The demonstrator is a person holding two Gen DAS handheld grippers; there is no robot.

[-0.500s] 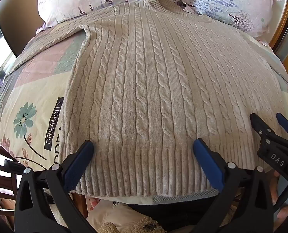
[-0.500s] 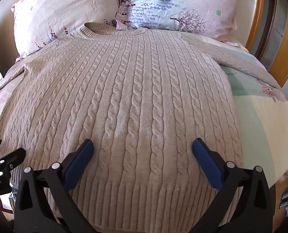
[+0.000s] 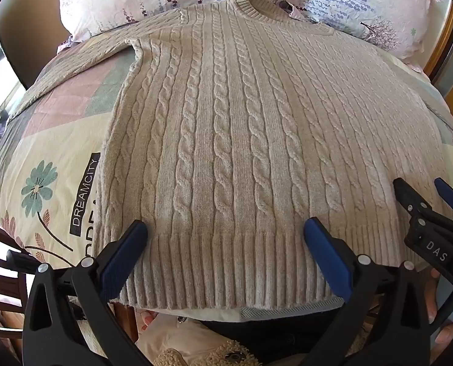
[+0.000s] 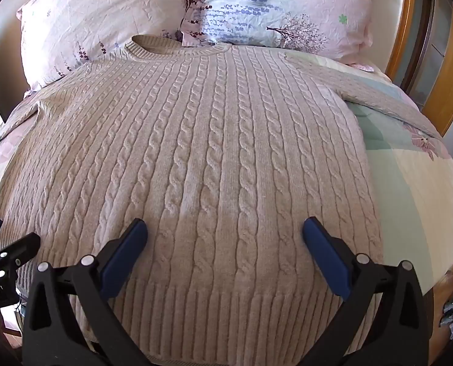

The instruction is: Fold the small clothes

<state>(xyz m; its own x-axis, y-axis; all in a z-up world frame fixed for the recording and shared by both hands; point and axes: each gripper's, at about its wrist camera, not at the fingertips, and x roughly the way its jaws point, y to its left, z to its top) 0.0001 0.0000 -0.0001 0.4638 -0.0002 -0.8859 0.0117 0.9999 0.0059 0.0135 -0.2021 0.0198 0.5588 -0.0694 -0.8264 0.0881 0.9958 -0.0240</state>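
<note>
both tongs ease forward over the sweater hem

since half a second ago almost nothing has shifted: both tongs have crept slightly forward over the hem, and the sweater lies as it did.

the left gripper (image 3: 225, 228) hangs with its jaws spread wide, empty, its blue pads over the ribbed hem toward the near left corner of the bed. the right gripper (image 4: 225, 228) is just as wide apart and empty, over the hem toward the near right corner; its fingers also show at the right side of the left wrist view. whether the pads touch the knit cannot be told.

the sweater (image 3: 251, 128) is spread flat, front up, on the bedspread (image 3: 52, 164), its hem along the near edge of the bed and its collar at the far edge, touching the pillows (image 4: 104, 18). its sleeves stretch out toward the left and right edges.

the sweater is a thick beige cable knit: raised twisted ropes run lengthwise between plain bands, ending in a vertically ribbed hem and a ribbed round collar. the bedspread is smooth patchwork cotton with a teal flower and the word "dreamcity". the pillows are crinkled pink fabric with lavender sprigs.
</note>
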